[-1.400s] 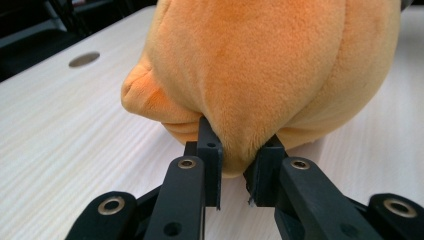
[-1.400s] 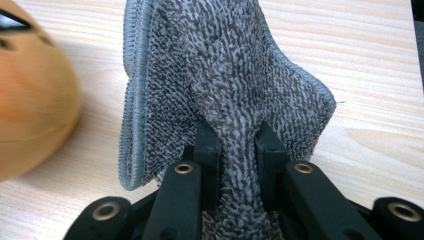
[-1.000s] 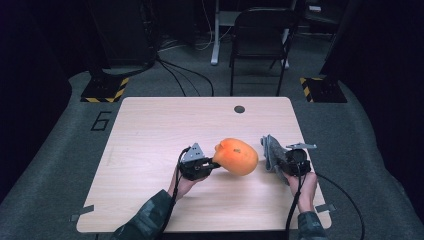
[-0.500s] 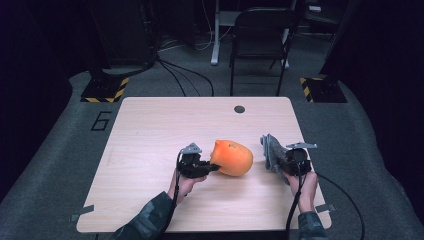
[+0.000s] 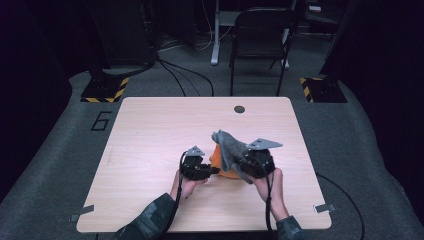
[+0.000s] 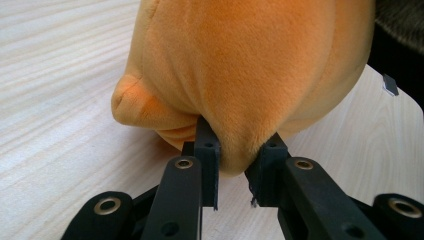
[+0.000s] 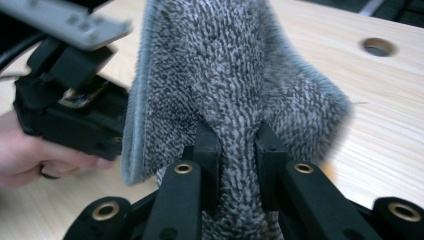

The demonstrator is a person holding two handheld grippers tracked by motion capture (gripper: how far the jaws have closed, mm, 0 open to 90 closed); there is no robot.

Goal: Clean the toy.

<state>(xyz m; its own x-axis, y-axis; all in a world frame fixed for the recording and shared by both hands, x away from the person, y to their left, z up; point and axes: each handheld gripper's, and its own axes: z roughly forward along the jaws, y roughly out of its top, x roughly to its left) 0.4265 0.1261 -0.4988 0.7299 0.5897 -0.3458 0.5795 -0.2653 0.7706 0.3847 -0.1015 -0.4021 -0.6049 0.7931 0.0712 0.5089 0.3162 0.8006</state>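
An orange plush toy (image 5: 216, 161) lies on the wooden table (image 5: 150, 135), largely covered from the right by a grey looped cloth (image 5: 227, 145). My left gripper (image 5: 214, 170) is shut on a fold of the plush; in the left gripper view its jaws (image 6: 239, 160) pinch the plush's (image 6: 240, 65) lower bulge. My right gripper (image 5: 242, 166) is shut on the grey cloth and holds it up over the plush. In the right gripper view the cloth (image 7: 220, 75) stands between the jaws (image 7: 235, 145), with the left gripper's body (image 7: 70, 115) just beyond.
A round cable hole (image 5: 239, 109) sits near the table's far edge. A black chair (image 5: 260, 35) stands behind the table. Bare wood stretches to the left and far side of both hands.
My right gripper has swung left and up with the grey cloth, which now drapes over the orange plush. The left gripper has stayed almost in place, still gripping the plush.
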